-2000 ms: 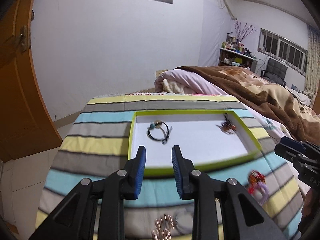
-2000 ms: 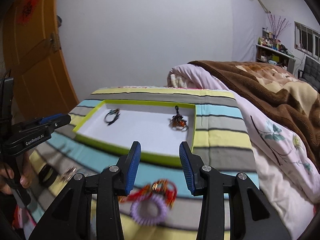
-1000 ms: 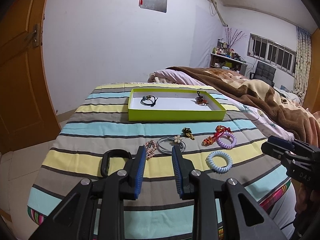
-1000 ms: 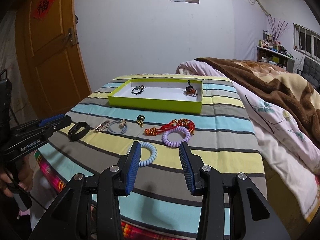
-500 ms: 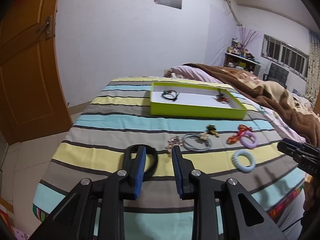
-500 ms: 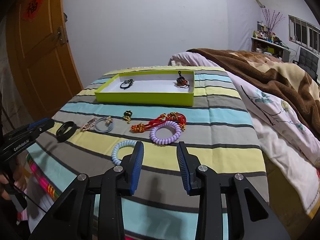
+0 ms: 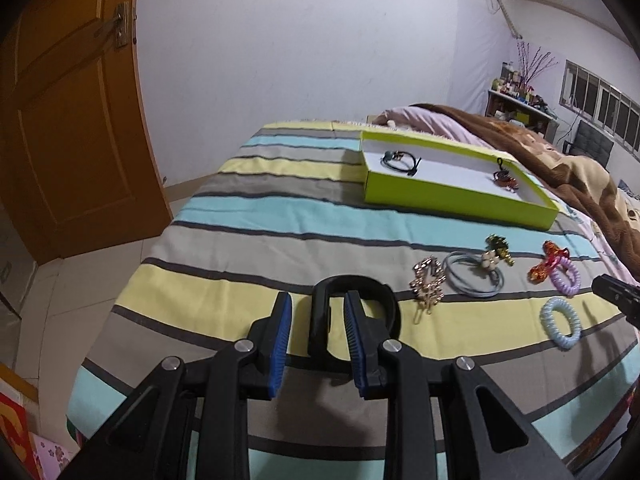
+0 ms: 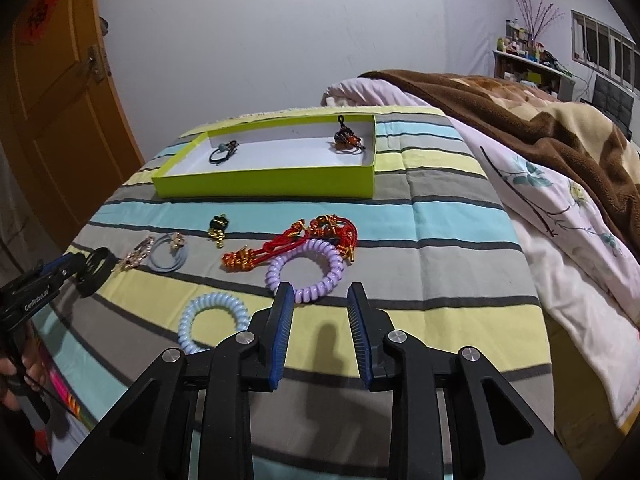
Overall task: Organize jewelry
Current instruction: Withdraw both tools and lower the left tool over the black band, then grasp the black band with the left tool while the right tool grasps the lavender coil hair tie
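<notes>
My left gripper [image 7: 318, 312] is open, its jaws standing either side of the left limb of a black bangle [image 7: 360, 286] that lies on the striped cloth; in the right wrist view the gripper [image 8: 60, 268] is at the bangle [image 8: 96, 270]. My right gripper [image 8: 320, 306] is open and empty just short of a purple coil hair tie [image 8: 306, 266], with a light blue coil tie [image 8: 210, 316] to its left. A green tray [image 8: 264, 182] holds a black hair tie [image 8: 222, 150] and a dark red charm [image 8: 348, 140].
On the cloth lie a gold clip [image 7: 428, 282], a grey-blue hair tie with a flower [image 7: 474, 276], a small black-gold charm [image 8: 218, 228] and a red knotted cord [image 8: 304, 240]. A brown blanket [image 8: 540, 128] is at the right, an orange door [image 7: 68, 140] at the left.
Both grippers have moved forward and down toward the cloth. The left jaws now straddle the black bangle's left limb; the right gripper has come close to the purple coil tie.
</notes>
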### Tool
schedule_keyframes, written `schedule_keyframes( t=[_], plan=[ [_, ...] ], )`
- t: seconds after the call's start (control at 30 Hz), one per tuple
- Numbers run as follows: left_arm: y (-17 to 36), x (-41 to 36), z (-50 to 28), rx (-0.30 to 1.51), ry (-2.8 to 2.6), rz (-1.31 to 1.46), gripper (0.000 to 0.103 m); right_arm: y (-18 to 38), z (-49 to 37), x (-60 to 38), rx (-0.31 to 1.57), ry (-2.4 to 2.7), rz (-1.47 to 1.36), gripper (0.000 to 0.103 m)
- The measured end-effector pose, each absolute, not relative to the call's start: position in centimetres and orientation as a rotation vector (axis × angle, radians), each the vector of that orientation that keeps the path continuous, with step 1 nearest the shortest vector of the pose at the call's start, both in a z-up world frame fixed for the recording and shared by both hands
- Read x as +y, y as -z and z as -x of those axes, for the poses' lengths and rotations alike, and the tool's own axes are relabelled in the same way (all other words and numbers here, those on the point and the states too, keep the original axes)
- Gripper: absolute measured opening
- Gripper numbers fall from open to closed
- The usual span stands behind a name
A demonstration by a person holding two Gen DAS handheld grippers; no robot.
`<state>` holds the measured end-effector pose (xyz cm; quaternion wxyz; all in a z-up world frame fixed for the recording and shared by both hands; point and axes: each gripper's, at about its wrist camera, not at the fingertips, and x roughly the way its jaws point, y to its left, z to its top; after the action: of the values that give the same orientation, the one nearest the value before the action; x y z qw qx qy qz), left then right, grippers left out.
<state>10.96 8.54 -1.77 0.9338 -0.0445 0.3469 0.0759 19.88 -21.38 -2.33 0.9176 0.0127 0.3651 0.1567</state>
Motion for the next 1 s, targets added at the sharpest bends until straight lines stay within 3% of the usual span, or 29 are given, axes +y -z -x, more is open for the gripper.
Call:
schedule_keyframes(
  t=[0.3, 0.4, 0.5, 0.53, 1.0],
  plan=[
    [2.7, 8.6, -11.8, 0.763, -0.157, 0.078, 0.028, 3.2, -22.4, -20.8, 0.816, -0.295, -0.037, 0.028],
    [2.9, 8.5, -12.0, 0.779, -0.171, 0.065, 0.027, 3.4, -22.8, -20.5, 0.831, -0.297, -0.029, 0.019],
    [2.9, 8.2, -12.0, 0.782, -0.164, 0.054, 0.019, 3.5, -22.8, -20.3, 0.840, -0.300, -0.016, 0.016],
    [2.9, 8.0, -11.9, 0.782, -0.166, 0.044, 0.018, 3.6, -22.8, -20.3, 0.845, -0.304, -0.020, 0.010],
    [2.0, 7.2, -10.5, 0.746, -0.125, 0.071, 0.013, 2.6, -20.4, -22.5, 0.811, -0.294, -0.068, 0.009]
  ],
)
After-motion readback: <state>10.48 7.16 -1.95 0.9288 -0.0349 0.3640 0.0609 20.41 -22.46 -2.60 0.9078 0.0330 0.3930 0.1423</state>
